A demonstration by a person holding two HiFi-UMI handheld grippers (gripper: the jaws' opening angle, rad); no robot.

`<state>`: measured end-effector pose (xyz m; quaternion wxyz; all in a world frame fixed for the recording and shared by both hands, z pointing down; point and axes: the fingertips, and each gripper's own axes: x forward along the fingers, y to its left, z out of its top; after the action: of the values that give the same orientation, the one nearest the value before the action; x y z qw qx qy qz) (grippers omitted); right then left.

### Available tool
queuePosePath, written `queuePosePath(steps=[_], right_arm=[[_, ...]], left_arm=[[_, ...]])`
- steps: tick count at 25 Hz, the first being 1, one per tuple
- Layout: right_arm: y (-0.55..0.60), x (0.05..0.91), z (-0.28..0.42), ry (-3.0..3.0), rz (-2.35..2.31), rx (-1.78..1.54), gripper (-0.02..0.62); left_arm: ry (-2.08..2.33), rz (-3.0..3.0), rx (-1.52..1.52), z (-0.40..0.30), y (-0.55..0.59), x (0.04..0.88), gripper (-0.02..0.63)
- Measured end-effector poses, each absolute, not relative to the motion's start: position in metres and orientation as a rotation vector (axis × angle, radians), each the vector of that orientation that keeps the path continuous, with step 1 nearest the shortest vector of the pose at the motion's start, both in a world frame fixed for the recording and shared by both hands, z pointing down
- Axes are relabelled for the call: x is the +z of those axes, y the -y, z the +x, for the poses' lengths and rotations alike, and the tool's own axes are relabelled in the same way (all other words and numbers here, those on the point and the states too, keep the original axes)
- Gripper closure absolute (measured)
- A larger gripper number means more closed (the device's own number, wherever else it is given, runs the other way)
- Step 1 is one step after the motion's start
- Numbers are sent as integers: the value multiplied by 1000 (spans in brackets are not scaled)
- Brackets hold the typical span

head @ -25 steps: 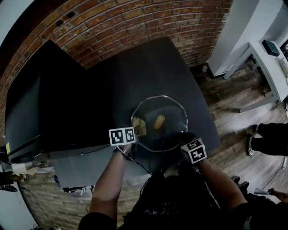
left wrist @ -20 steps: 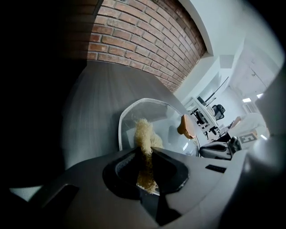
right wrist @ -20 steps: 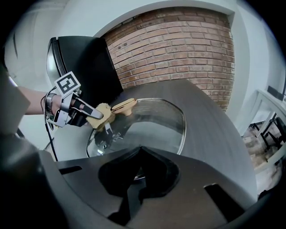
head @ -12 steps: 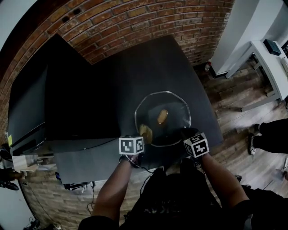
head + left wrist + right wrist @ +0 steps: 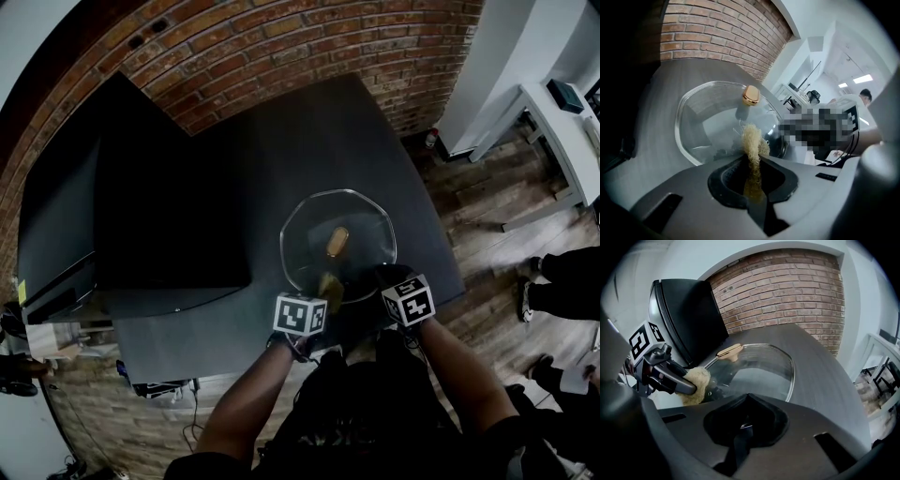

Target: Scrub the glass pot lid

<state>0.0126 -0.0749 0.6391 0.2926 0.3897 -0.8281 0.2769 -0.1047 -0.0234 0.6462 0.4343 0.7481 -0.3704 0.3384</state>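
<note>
The glass pot lid (image 5: 361, 234) lies on the black table (image 5: 281, 150), and its gold knob (image 5: 337, 241) sits in the middle. My left gripper (image 5: 322, 298) is at the lid's near rim, shut on a tan scrubber pad (image 5: 329, 283) that presses on the glass. In the left gripper view the pad (image 5: 752, 140) sticks up from the shut jaws, with the lid (image 5: 708, 122) and knob (image 5: 751, 94) just beyond. My right gripper (image 5: 386, 278) is shut on the lid's near right rim. Its own view shows the lid (image 5: 764, 366), the knob (image 5: 730, 351) and the pad (image 5: 695, 383).
A large black box (image 5: 141, 206) stands on the table's left half, close to the lid. A brick wall (image 5: 281, 47) backs the table. The table's right edge drops to wood flooring (image 5: 487, 216), where a person's legs (image 5: 562, 281) stand. A white desk (image 5: 553, 122) is at far right.
My left gripper has carried the scrubber pad from the lid's left side round to its near rim, rightwards and towards me. The right gripper and the lid have hardly moved.
</note>
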Motion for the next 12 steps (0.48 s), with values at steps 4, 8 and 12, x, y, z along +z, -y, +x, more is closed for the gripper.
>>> queuePosePath(steps=[4, 8, 12], right_arm=[[75, 637, 12, 2208, 1024, 727, 577], [76, 639, 14, 2207, 1022, 729, 577], [75, 639, 15, 2211, 1010, 726, 577]], left_arm=[[859, 1897, 870, -77, 24, 646, 548], [833, 1917, 914, -68, 27, 645, 548], [813, 1927, 927, -64, 28, 645, 548]])
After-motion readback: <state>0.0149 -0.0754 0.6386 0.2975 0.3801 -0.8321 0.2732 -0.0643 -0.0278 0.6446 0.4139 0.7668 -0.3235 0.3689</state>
